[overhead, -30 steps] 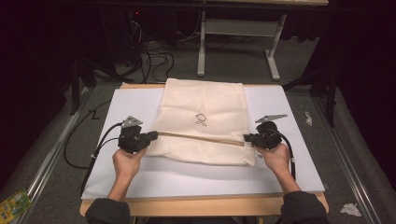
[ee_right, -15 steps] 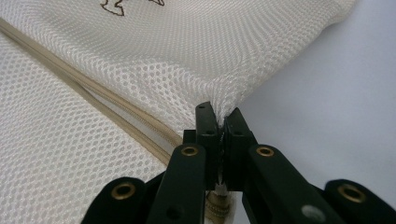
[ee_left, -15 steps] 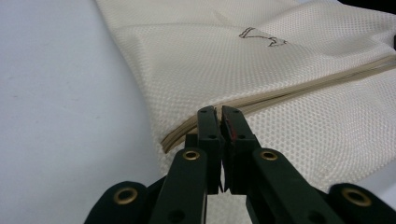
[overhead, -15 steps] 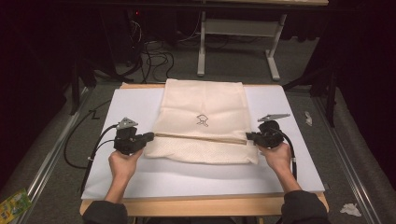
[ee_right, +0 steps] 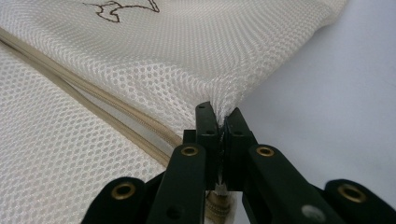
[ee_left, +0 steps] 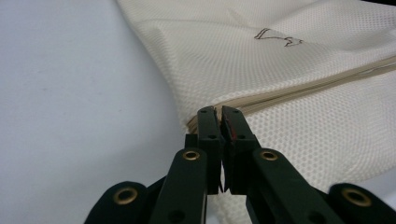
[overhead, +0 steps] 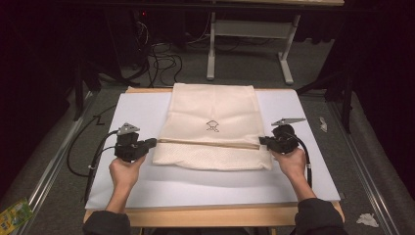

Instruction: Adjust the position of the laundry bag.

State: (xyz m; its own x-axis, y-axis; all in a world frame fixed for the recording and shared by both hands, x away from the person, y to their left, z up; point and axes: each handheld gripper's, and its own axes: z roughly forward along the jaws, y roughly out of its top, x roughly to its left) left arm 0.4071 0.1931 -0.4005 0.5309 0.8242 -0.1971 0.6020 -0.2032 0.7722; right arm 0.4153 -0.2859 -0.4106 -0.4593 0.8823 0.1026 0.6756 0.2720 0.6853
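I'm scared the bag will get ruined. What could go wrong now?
Each claw, left claw and right claw, pinches only a thin bit of the mesh bag's edge by the zipper, so the cloth might slip free. Pulling hard could snag the open mesh. If one hand moves faster, the fold may end up crooked.

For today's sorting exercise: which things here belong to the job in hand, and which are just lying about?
In the job:
mesh bag, pinched at both sides
left gripper
right gripper
white board beneath the bag

Lying about:
crumpled paper on the floor
green packet
floor cables
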